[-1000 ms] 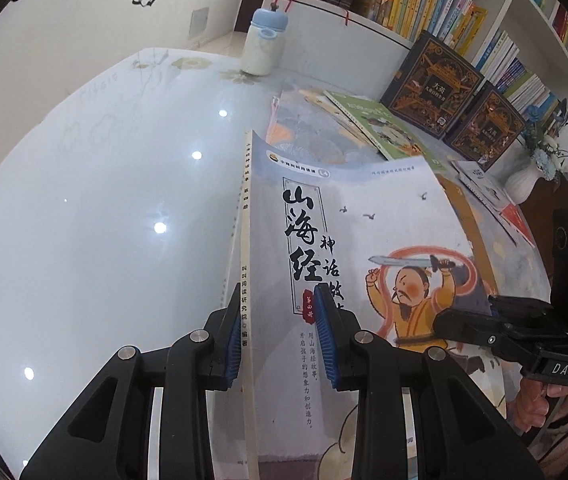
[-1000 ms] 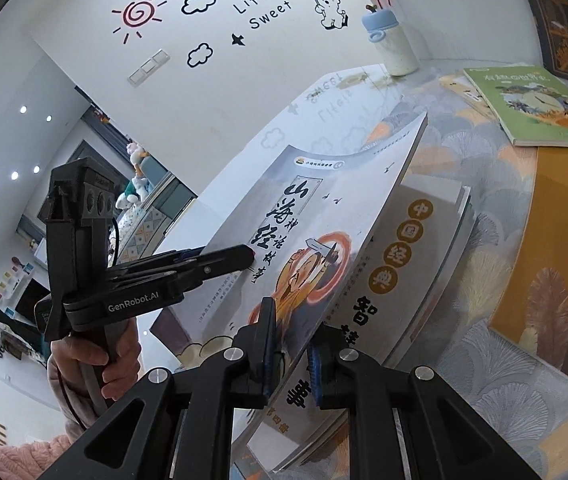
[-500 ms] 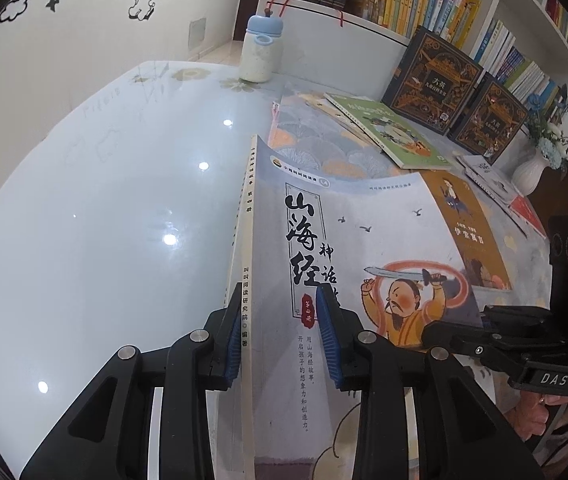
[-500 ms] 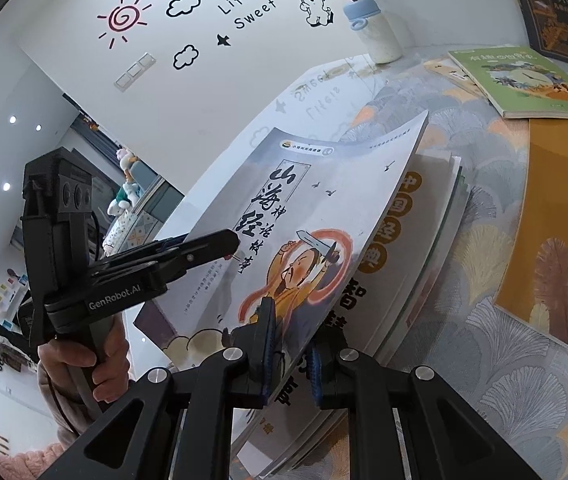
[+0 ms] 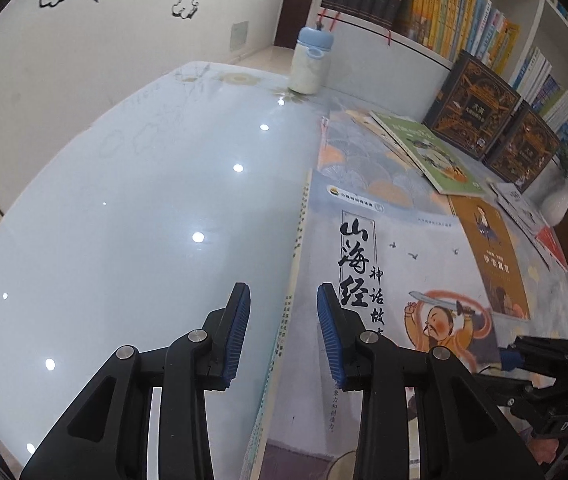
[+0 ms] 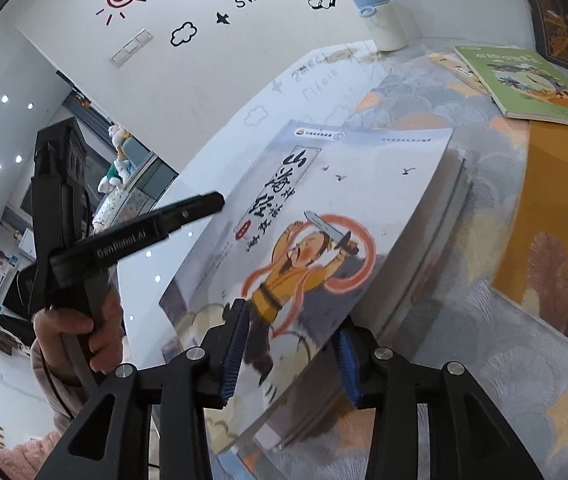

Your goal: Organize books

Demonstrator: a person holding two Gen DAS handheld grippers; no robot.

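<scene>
A pale book with black Chinese title and a sword-swinging figure (image 5: 403,280) lies on a stack of books (image 6: 439,240) on the patterned mat. My left gripper (image 5: 284,336) straddles its spine. Neither blue pad visibly presses on it. My right gripper (image 6: 289,356) is at the book's (image 6: 323,200) near corner. Its jaws are opening, and the blurred corner sits loosely between the pads. The left gripper's finger (image 6: 204,204) shows side-on at the book's far edge, held by a hand (image 6: 76,332).
An orange book (image 5: 491,256) and a green book (image 5: 431,152) lie flat on the mat to the right. Two dark ornate books (image 5: 475,108) lean against a full bookshelf (image 5: 443,12). A blue-capped bottle (image 5: 309,64) stands at the back, a white vase (image 5: 559,204) far right. Glossy tabletop (image 5: 124,220) lies left.
The pale book has sunk from a tilted, lifted pose down onto the stack. The right jaws have spread off its corner. Its spine has come away from the left gripper's pad.
</scene>
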